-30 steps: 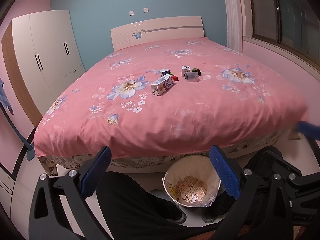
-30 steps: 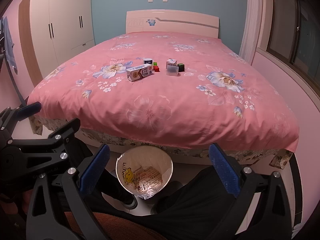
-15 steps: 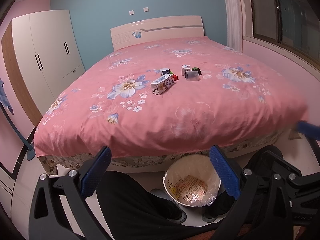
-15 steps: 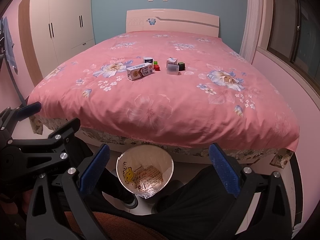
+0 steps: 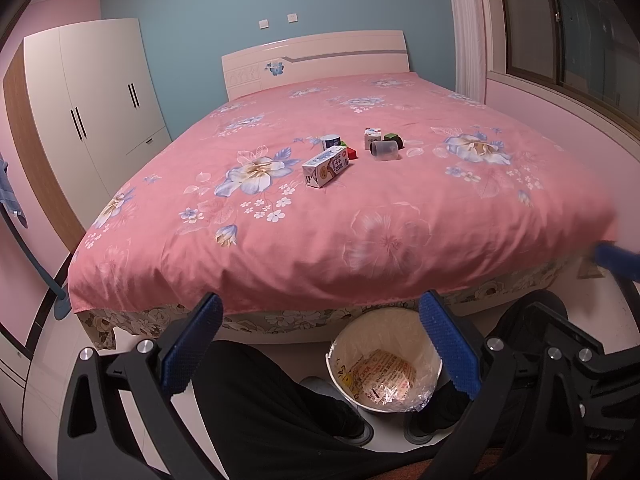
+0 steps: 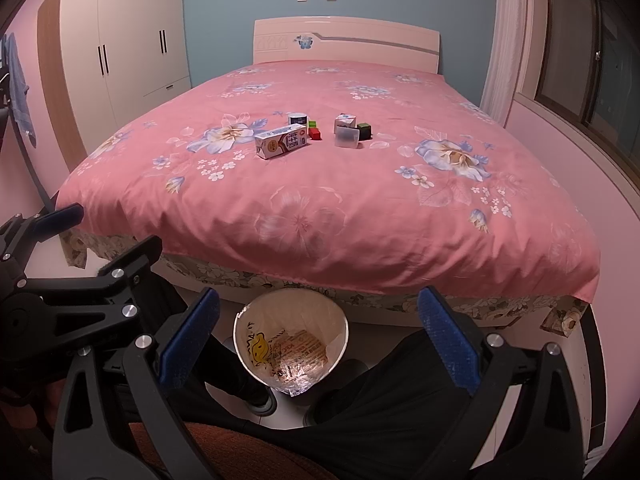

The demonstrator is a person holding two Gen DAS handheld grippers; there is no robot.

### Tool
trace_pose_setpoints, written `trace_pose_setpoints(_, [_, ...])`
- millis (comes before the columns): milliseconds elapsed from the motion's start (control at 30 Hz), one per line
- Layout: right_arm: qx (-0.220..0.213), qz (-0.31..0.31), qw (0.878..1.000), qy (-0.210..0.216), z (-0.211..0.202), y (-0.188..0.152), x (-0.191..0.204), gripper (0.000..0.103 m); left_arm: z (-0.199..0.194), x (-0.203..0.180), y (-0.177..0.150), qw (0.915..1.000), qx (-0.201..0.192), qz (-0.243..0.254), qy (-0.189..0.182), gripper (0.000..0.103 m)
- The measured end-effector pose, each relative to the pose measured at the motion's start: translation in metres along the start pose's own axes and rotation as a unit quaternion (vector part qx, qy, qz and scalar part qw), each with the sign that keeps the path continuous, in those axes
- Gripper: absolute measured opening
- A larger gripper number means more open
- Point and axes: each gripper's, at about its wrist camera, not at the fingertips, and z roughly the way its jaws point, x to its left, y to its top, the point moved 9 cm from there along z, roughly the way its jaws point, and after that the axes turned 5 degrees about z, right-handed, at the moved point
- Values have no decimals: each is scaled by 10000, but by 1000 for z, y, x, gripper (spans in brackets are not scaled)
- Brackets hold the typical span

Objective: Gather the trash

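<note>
Two empty grippers, left gripper (image 5: pixel 320 344) and right gripper (image 6: pixel 318 340), gape apart at frame bottom; reaching for the mid-frame milk carton (image 5: pixel 326 166) risks toppling the wastebasket (image 5: pixel 384 360) underneath.

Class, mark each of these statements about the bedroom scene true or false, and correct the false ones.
1. The milk carton lies on its side on the pink bedspread. True.
2. The left tool is shut on a cube. False: both the left tool and the right tool are open and hold nothing.
3. The trash bin stands on the floor at the foot of the bed. True.
4. The bin holds no trash. False: a crumpled wrapper lies inside.
5. The red cube sits inside the bin. False: it rests on the bedspread beside the carton.
</note>
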Motion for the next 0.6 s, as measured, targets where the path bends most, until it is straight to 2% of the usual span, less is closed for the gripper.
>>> trace_pose_setpoints(467, [24,12,10000,17,1,-1,0,98,0,0,-1,10000,15,-5,-21,100])
trace_pose_setpoints(600, [27,-29,10000,48,3,-1,1,98,7,-1,-7,9995,129,-77,-272,100])
